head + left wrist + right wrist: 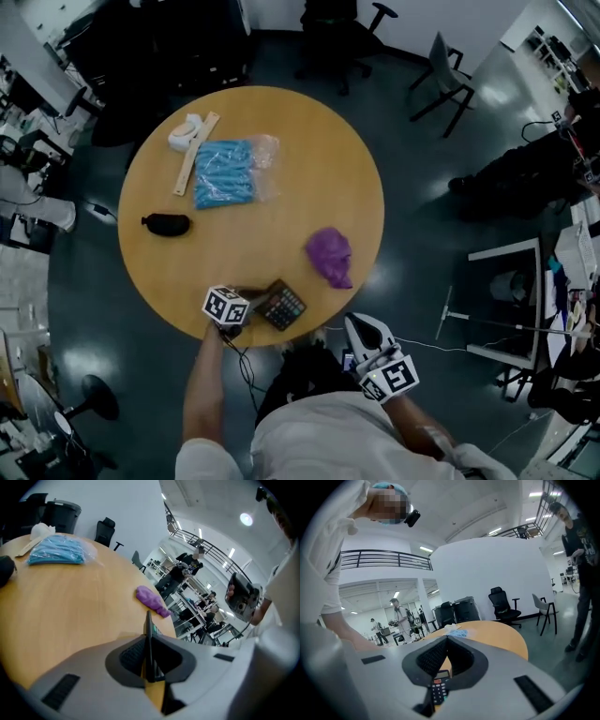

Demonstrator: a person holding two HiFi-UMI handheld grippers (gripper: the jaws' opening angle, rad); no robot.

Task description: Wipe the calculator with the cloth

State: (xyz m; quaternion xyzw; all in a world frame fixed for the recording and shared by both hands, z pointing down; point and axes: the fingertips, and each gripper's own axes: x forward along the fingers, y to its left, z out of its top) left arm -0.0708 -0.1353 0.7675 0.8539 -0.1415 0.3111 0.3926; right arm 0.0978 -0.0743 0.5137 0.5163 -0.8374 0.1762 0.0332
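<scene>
Calculator (283,306) lies at the near edge of the round table (281,141). Left gripper (149,644) is clamped on it; the case shows thin and edge-on between the jaws. Right gripper (447,639) hangs off the table by the person's body, jaws together, nothing in them. Purple cloth (329,256) lies bunched near the calculator, apart from both grippers. Judgement: calculator secured, cloth not yet picked up, no wiping begun. Fetching the cloth and the whole wipe remain.
</scene>
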